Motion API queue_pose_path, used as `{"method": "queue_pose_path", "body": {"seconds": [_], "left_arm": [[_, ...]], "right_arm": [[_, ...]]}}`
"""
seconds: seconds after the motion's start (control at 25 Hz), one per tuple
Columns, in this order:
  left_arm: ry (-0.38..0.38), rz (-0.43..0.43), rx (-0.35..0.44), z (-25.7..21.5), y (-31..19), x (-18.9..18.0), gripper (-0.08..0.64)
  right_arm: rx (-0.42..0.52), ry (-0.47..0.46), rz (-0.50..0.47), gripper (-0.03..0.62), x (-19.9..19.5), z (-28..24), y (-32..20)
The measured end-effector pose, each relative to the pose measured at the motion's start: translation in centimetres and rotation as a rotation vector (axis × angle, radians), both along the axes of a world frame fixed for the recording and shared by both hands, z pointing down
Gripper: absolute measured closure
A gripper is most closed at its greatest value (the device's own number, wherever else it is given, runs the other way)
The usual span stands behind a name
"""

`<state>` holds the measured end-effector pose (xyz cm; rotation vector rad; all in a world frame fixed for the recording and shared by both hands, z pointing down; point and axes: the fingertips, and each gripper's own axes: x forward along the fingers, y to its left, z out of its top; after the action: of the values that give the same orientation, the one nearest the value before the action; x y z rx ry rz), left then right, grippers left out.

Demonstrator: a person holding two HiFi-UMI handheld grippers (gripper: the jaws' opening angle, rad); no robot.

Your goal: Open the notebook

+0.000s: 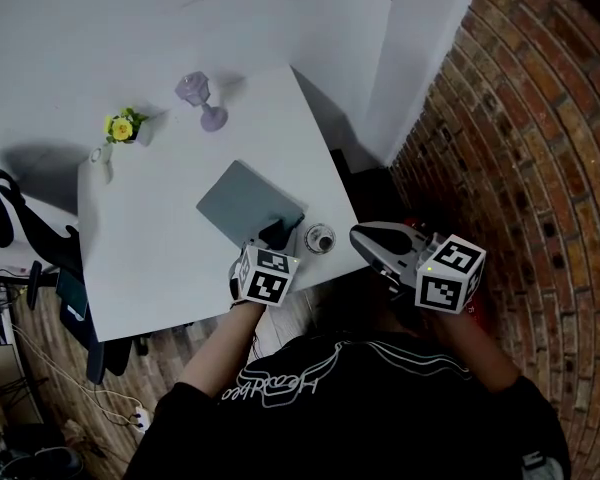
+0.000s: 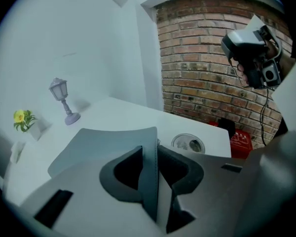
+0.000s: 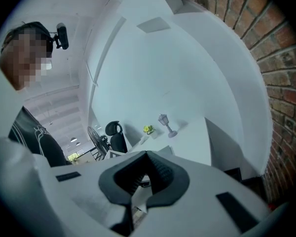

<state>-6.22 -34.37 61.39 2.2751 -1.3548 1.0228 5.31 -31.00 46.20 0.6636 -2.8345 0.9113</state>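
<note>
A grey notebook (image 1: 242, 198) lies near the front right corner of the white table (image 1: 160, 268). My left gripper (image 1: 276, 236) reaches down to its near corner. In the left gripper view the notebook's grey cover (image 2: 103, 144) stands edge-on between the two dark pads, and my left gripper (image 2: 151, 168) is shut on that cover edge. My right gripper (image 1: 360, 234) hangs off the table's right side, apart from the notebook. In the right gripper view its jaws (image 3: 133, 196) are shut with nothing between them.
A small round tin (image 1: 320, 238) sits just right of the notebook corner. A purple lamp figurine (image 1: 202, 98) and a yellow flower pot (image 1: 125, 126) stand at the far edge. A brick wall (image 1: 540, 148) runs along the right; a black chair (image 1: 0, 208) is at the left.
</note>
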Motion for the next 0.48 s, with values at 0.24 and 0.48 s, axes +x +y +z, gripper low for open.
{"method": "queue_pose_path", "body": {"seconds": [0.24,0.48], "left_arm": [[0.049,0.025,0.001,-0.9,0.2,0.1,0.48],[0.109,0.025,0.009,-2.8,0.8,-0.5,0.5]], "right_arm": [[0.003,-0.016,0.003,0.591,-0.7,-0.6,0.0],[-0.002,-0.038,0.016,0.591,-1.9,-1.2,0.5]]}}
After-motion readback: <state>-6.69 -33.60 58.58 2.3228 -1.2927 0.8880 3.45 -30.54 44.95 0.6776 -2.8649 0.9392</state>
